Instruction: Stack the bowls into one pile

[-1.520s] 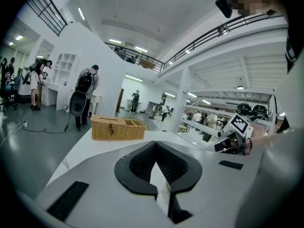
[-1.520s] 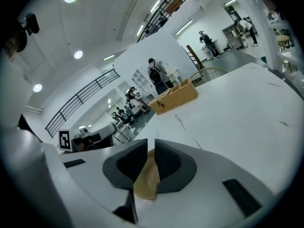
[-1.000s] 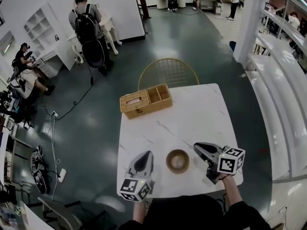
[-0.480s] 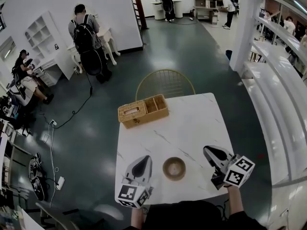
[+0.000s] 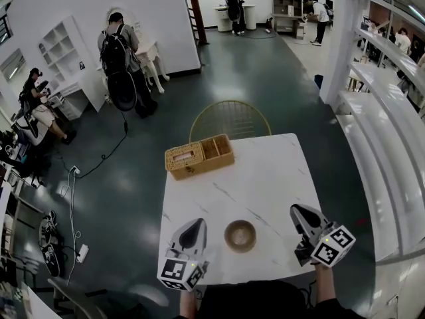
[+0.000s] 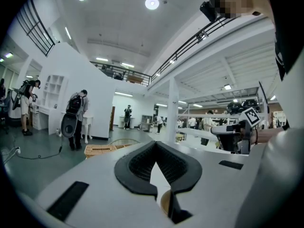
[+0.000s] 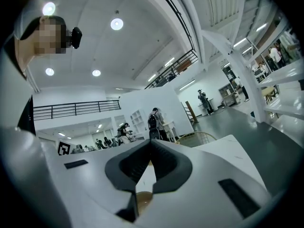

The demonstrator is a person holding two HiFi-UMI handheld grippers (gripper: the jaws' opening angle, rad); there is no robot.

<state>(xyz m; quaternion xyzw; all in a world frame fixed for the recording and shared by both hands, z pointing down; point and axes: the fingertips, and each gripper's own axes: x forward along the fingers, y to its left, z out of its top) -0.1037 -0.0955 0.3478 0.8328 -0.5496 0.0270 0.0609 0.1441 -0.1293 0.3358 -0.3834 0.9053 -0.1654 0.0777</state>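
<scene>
A brown wooden bowl (image 5: pixel 240 236) stands near the front edge of the white marble table (image 5: pixel 265 178); from above I cannot tell whether other bowls are nested in it. My left gripper (image 5: pixel 194 223) hovers just left of the bowl, shut and empty. My right gripper (image 5: pixel 297 209) hangs over the table's right front corner, well apart from the bowl, shut with nothing held. In the left gripper view the left gripper (image 6: pixel 155 144) has its tips together, and the bowl's rim (image 6: pixel 164 203) shows below them. The right gripper (image 7: pixel 151 141) looks the same in its own view, above the bowl (image 7: pixel 142 201).
A wicker basket (image 5: pixel 199 156) with compartments sits at the table's far left corner. A gold wire chair (image 5: pixel 230 120) stands behind the table. Several people stand or sit across the green floor, one with a backpack (image 5: pixel 119 55). White shelving (image 5: pixel 382 111) runs along the right.
My right gripper has drawn away from the bowl to the right and risen, its jaws closing. The left gripper has lifted slightly beside the bowl. The bowl has not moved.
</scene>
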